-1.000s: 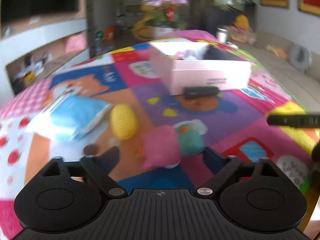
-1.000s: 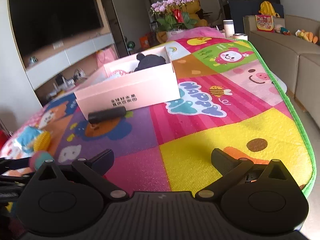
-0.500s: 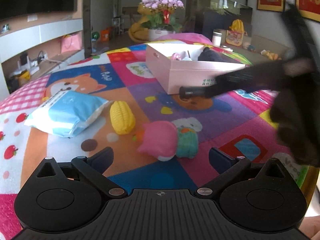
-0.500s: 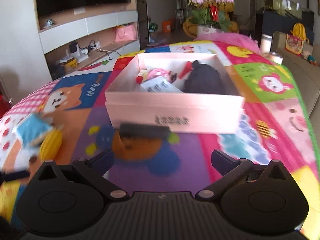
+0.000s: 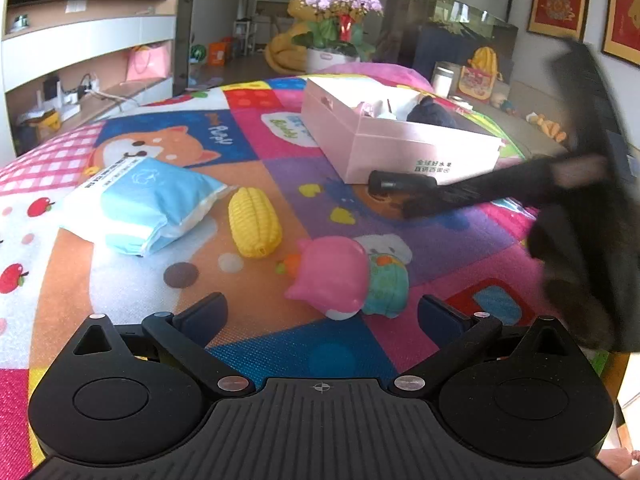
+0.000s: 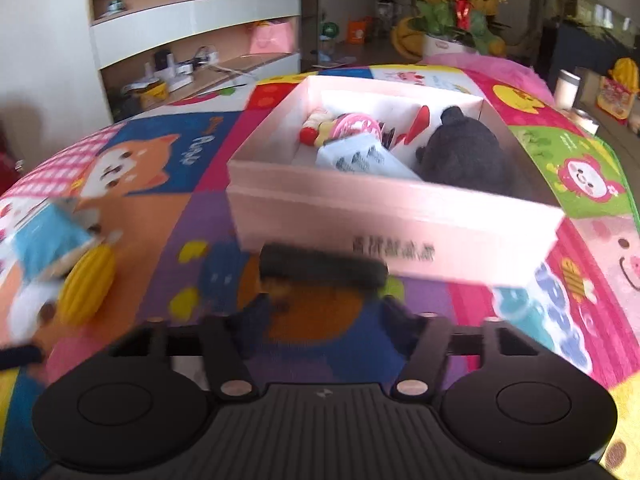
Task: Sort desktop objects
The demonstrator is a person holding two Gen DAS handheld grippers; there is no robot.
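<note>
I see the colourful cartoon-printed play mat (image 5: 256, 168) covering the whole work surface in both wrist views. On it, at about 1 o'clock in the left wrist view, stands the open pale pink cardboard box (image 5: 400, 148), which already holds a dark plush item (image 6: 464, 152), a white printed packet (image 6: 360, 158) and small red-and-pink toys. At 10 o'clock lies the blue-and-white soft tissue pack (image 5: 144, 204), with the yellow ribbed toy corn cob (image 5: 254, 222) just beside it on its right. Directly ahead of my left gripper (image 5: 320, 312), at 12 o'clock, rests the pink-and-teal soft plush figure (image 5: 344, 280); the left jaws stand spread wide on either side of it, with no pad touching it. The black cylindrical object (image 6: 322, 270) lies on the mat against the front wall of the box. My right gripper (image 6: 320, 320) points at this cylinder from just below; its jaws are closing, and the cylinder sits just ahead of the fingertips, which blur in this frame. I cannot tell whether the pads have made contact. In the left wrist view the right gripper enters from 3 o'clock.
</note>
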